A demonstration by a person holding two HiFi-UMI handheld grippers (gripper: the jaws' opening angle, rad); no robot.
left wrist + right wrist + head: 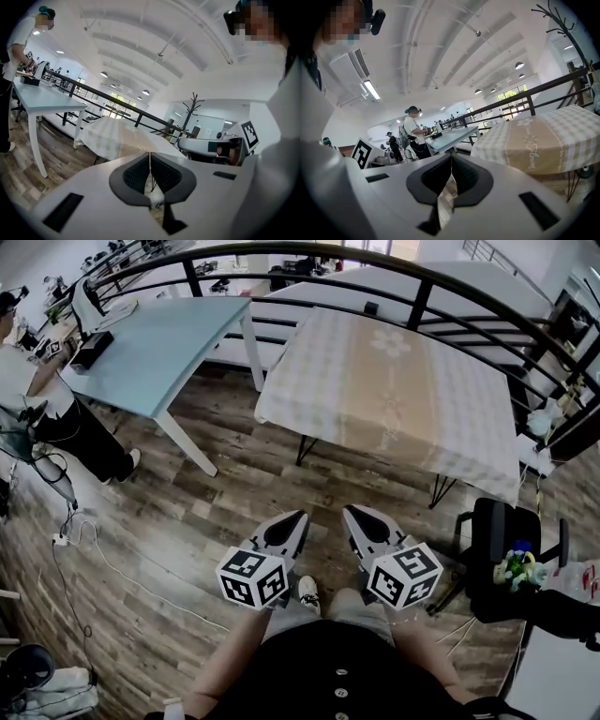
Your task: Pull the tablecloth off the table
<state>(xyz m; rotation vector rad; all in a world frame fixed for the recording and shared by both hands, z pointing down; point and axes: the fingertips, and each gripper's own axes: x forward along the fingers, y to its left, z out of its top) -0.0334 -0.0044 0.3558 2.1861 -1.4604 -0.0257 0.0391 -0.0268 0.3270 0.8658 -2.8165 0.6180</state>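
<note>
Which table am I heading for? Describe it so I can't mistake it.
Find the curved black railing at the back. Two tables stand before it: the right one carries the tablecloth, beige and white checks with flower prints, hanging over its edges. The left table is bare light blue.

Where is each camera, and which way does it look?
Head view: on the person's head, facing down; shows left hand-held gripper, right hand-held gripper, black buttoned clothing, beige checked tablecloth.
Left gripper view: rides that gripper, facing the tablecloth over shut jaws.
Right gripper view: same, over its own shut jaws.
All three share the tablecloth.
</note>
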